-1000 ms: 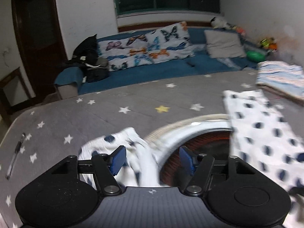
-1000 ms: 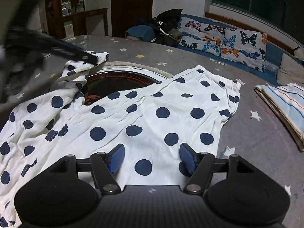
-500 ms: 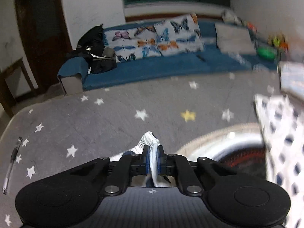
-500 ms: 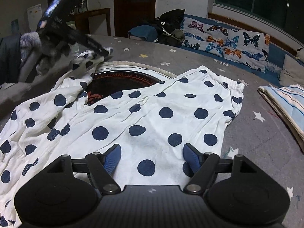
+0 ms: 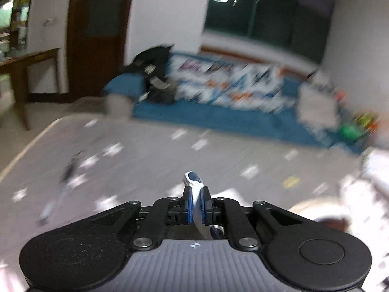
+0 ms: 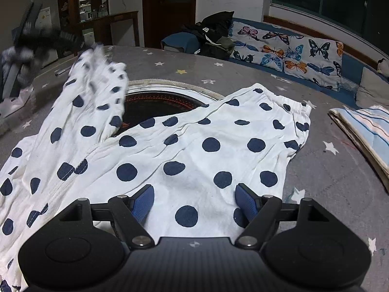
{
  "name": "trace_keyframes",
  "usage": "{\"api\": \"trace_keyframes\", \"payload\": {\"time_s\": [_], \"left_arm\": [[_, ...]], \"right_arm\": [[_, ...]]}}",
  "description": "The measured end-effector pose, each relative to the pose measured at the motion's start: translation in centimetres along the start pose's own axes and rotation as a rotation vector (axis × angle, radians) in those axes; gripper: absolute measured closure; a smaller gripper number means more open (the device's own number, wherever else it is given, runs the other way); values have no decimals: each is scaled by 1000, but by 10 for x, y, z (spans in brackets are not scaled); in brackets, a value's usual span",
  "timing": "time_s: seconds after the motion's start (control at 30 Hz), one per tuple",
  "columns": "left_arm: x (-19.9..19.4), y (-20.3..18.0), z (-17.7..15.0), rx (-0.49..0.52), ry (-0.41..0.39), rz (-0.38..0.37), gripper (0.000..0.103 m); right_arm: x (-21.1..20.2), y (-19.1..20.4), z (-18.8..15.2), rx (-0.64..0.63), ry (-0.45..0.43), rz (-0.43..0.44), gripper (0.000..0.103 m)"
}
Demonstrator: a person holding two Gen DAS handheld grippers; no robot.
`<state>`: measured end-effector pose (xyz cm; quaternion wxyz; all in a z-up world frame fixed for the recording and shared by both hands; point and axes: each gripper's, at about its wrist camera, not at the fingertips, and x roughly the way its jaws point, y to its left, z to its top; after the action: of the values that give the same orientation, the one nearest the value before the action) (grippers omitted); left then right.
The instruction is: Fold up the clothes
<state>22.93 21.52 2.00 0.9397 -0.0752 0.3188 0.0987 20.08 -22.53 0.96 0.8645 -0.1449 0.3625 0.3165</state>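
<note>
White trousers with navy dots (image 6: 194, 146) lie spread over the grey star-patterned table (image 6: 340, 189). One leg (image 6: 94, 77) is raised at the far left, blurred, pinched in my left gripper (image 6: 82, 46). In the left wrist view that gripper (image 5: 196, 203) is shut on a fold of dotted cloth (image 5: 193, 178) that pokes up between its blue pads. My right gripper (image 6: 194, 200) stands open low over the near part of the trousers, with cloth lying between and under its fingers.
A round dark recess with a pale rim (image 6: 158, 99) sits in the table's middle, partly covered by the trousers. A folded striped cloth (image 6: 364, 131) lies at the right. A pen (image 5: 65, 177) rests near the left edge. A blue sofa with butterfly cushions (image 6: 287, 48) runs behind.
My left gripper shut on the trouser leg's end and lifted it up and leftward; its view is now motion-blurred. The right gripper stayed open and barely moved.
</note>
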Motion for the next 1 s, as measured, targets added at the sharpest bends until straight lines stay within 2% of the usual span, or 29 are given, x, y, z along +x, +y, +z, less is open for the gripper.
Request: {"api": "trace_keyframes", "payload": {"time_s": [0.1,0.2,0.23,0.3,0.37,0.47,0.53,0.77,0.87,1.0], "left_arm": [[9,1,-10,55,55,81,87],[9,-15,-8,142,44,177,75],[7,-19,-4,149,32,184,75],[4,-27,3,153,7,187,75],[3,-33,9,129,5,124,75],[13,-49,10,140,58,-8,75],[28,-60,8,170,116,-39,75],[61,-82,12,233,123,-12,76],[79,-89,17,293,74,50,75],[87,-102,18,333,41,81,74]], "right_arm": [[2,2,0,-7,2,-5,23],[2,2,1,-6,4,-4,23],[2,1,1,-5,4,-2,23],[3,1,1,-5,5,-1,23],[3,1,1,-5,3,-2,23],[3,0,1,-1,-1,-5,23],[4,0,1,-2,-1,-9,23],[4,-5,0,2,-8,-18,23],[4,-7,-1,1,-13,-19,23],[4,-8,-2,-1,-20,-19,23]]}}
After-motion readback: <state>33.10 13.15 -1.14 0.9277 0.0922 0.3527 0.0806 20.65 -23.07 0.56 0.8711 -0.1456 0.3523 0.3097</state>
